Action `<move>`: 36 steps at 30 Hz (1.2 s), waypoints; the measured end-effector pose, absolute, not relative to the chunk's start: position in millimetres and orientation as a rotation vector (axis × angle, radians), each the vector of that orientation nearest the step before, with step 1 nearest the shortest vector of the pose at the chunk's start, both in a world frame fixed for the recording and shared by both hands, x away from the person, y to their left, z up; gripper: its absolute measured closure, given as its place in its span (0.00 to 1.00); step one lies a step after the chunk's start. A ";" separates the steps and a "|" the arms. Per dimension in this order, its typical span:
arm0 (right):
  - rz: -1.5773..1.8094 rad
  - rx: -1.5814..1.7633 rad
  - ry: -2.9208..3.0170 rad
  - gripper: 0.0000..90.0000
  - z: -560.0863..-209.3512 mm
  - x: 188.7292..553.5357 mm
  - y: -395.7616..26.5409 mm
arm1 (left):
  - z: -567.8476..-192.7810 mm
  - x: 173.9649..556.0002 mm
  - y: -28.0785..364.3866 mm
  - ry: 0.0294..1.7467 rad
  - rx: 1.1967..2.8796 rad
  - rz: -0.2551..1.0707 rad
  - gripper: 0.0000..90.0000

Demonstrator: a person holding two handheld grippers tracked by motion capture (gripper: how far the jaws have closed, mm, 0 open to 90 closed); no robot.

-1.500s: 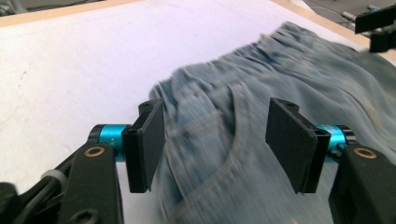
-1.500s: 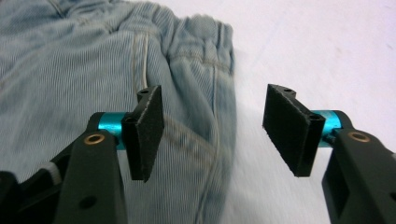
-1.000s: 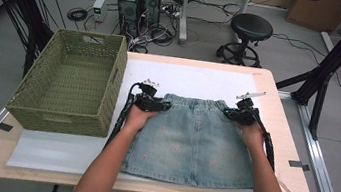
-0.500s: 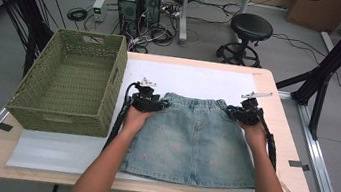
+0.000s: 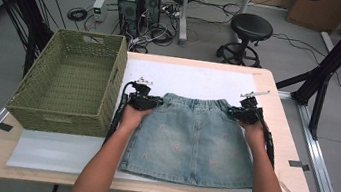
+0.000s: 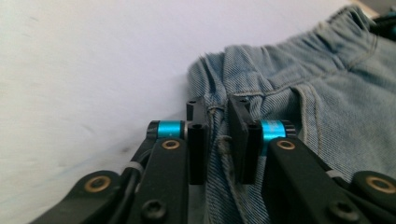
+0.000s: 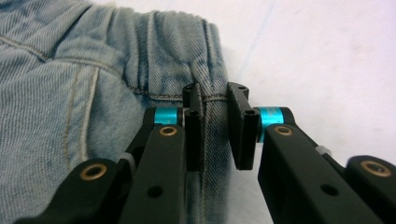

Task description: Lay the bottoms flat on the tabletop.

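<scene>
A light-blue denim skirt (image 5: 192, 139) lies flat on a white sheet (image 5: 191, 78), waistband at the far side. My left gripper (image 5: 157, 102) is at its left waistband corner. In the left gripper view the jaws (image 6: 217, 107) have just been closing, and now pinch a fold of the skirt (image 6: 327, 93) at the side seam. My right gripper (image 5: 232, 112) sits at the right corner. In the right gripper view its jaws (image 7: 215, 95) have eased slightly apart, still holding the bunched edge of the skirt (image 7: 70, 93).
A green woven basket (image 5: 59, 118) stands on the table's left part, close to my left hand. The wooden table (image 5: 287, 148) shows bare at the right edge. On the floor beyond are a black stool (image 5: 251, 26), computer towers (image 5: 139, 0) and cables.
</scene>
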State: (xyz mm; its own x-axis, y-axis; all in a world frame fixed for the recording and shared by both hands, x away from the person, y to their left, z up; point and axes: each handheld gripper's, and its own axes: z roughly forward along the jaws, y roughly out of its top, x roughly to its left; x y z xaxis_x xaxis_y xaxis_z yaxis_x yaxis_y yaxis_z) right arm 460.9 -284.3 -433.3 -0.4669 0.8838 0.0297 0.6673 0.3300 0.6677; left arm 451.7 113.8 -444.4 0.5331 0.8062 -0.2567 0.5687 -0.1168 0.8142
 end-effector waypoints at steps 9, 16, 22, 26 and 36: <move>1.007 1.398 2.137 0.89 -423.9 472.1 -294.6 | -438.7 452.7 101.8 1.096 1.760 0.520 0.92; 1.061 1.406 2.071 0.64 -416.3 478.4 -287.7 | -431.1 454.2 104.6 1.101 1.743 0.489 0.58; 1.095 1.420 2.217 0.56 -418.4 461.9 -298.2 | -436.1 452.4 115.4 1.139 1.762 0.407 0.58; 0.988 1.351 2.330 0.78 -430.0 450.9 -297.4 | -438.5 450.9 117.7 1.146 1.769 0.385 0.58; 0.978 1.425 2.228 0.72 -425.5 444.3 -309.8 | -444.5 453.0 117.2 1.154 1.783 0.273 0.55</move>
